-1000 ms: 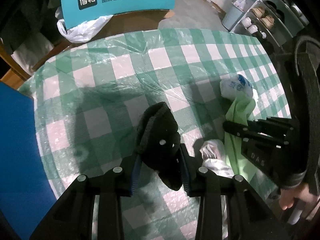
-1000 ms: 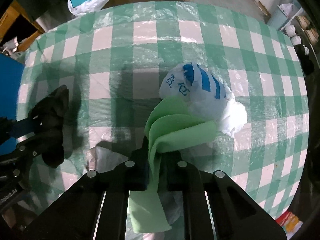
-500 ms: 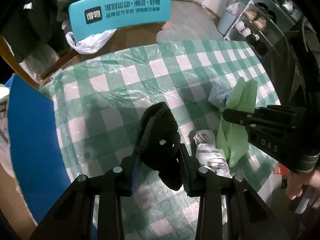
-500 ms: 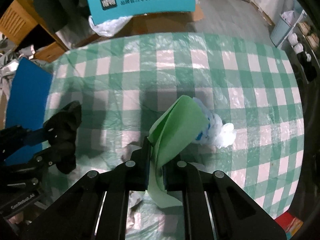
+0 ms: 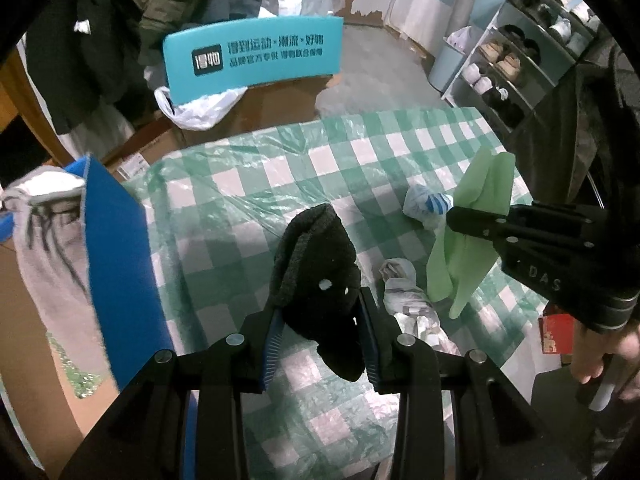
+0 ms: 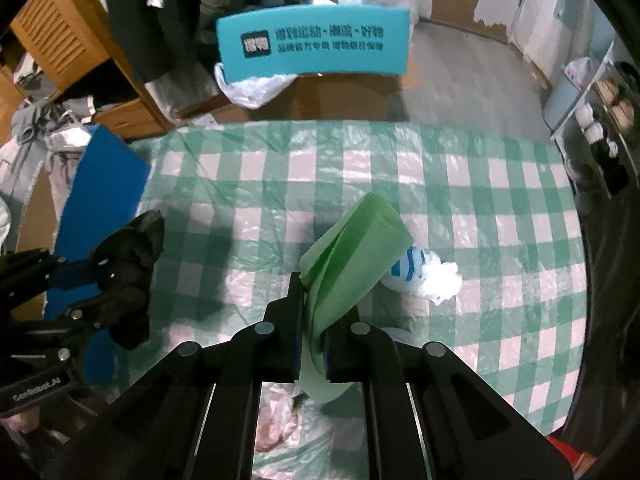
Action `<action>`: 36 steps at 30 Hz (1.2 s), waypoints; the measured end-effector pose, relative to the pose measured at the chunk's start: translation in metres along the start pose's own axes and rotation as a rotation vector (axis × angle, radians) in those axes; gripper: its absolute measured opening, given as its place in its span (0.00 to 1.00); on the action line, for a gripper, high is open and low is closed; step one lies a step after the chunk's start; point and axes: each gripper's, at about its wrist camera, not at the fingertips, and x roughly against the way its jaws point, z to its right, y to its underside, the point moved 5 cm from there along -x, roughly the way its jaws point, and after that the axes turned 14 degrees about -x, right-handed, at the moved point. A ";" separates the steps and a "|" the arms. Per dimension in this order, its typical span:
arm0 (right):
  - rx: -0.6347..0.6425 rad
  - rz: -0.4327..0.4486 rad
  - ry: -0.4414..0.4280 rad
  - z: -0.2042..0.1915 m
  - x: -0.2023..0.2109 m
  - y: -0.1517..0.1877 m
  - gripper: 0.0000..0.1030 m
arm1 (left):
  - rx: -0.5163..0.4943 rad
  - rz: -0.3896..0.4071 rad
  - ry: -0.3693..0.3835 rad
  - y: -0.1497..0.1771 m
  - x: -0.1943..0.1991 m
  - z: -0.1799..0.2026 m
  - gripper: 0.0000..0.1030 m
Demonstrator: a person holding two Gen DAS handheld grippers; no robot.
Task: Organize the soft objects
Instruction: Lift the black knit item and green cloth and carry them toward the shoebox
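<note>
Only left view: grey bag (image 5: 404, 296) | right: orange cabinet (image 6: 60, 36)

black sock (image 5: 320, 268) clamped in left hand-held gripper (image 5: 320, 334)

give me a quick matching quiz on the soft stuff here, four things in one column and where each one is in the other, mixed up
Things
1. black sock
2. green cloth
3. white bag with blue stripes
4. crumpled clear plastic bag

Places
A. lying on the checked tablecloth, just behind the green cloth
B. pinched in the right gripper, off the table
C. lying on the tablecloth between the two grippers
D. pinched in the left gripper, off the table

Pairs: 1-D, 2-B, 3-A, 4-C
</note>
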 end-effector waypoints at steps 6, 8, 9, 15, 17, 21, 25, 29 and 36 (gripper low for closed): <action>0.020 0.026 -0.029 -0.014 0.016 0.000 0.06 | 0.001 0.019 -0.007 0.005 0.014 -0.004 0.35; 0.024 0.033 -0.040 -0.018 0.023 0.000 0.06 | -0.003 0.028 -0.008 0.006 0.020 -0.004 0.34; 0.027 0.036 -0.048 -0.020 0.026 0.000 0.06 | -0.004 0.035 -0.009 0.006 0.024 -0.004 0.35; 0.054 0.066 -0.075 -0.033 0.046 0.001 0.06 | -0.016 0.071 -0.015 0.007 0.045 -0.005 0.35; 0.062 0.072 -0.082 -0.037 0.051 0.001 0.06 | -0.016 0.083 -0.010 0.007 0.052 -0.006 0.35; 0.077 0.079 -0.099 -0.045 0.058 0.003 0.06 | -0.020 0.099 -0.011 0.011 0.062 -0.011 0.35; 0.091 0.082 -0.109 -0.053 0.064 0.004 0.06 | -0.019 0.103 -0.013 0.017 0.068 -0.015 0.35; 0.110 0.081 -0.122 -0.064 0.067 0.007 0.06 | -0.013 0.108 -0.022 0.022 0.074 -0.021 0.35; 0.150 0.077 -0.144 -0.089 0.070 0.009 0.06 | 0.005 0.126 -0.034 0.031 0.088 -0.035 0.35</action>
